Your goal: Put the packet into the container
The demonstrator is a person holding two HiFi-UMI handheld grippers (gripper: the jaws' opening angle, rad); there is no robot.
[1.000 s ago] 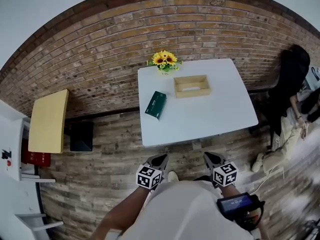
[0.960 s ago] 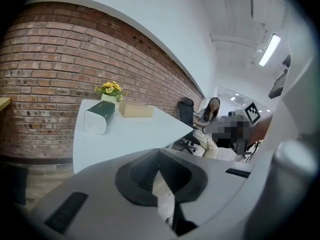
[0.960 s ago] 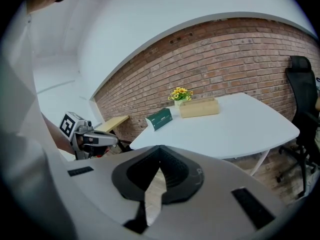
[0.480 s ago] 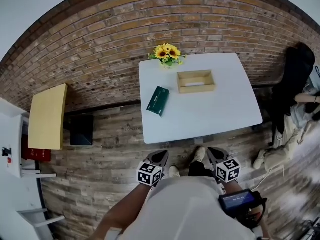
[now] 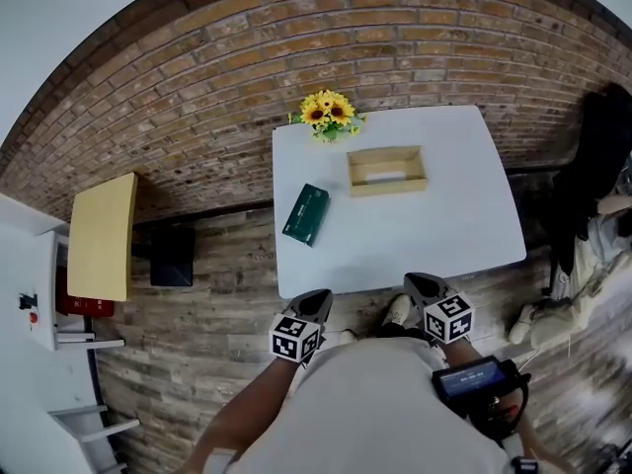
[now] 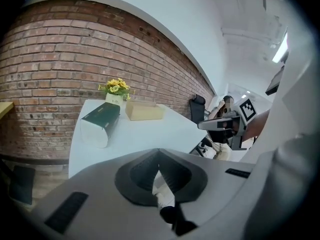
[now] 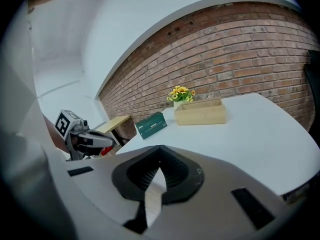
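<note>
The left tool [image 5: 314, 304] and right tool [image 5: 423, 286], both pinched shut and empty, hover at the white desk's [image 5: 434, 235] near edge. Ahead of the left tool the dark green packet [image 5: 305, 214] lies flat. Its long axis slants away and rightward, and its print is too small to read. The open wooden container [image 5: 386, 170] stands farther ahead, apart from the packet.

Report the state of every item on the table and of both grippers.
packet: lying flat on the table, outside the container.
container: upright, open-topped, no packet inside.
sunflowers: upright at the table's far edge.
left gripper: shut, empty.
right gripper: shut, empty.
</note>
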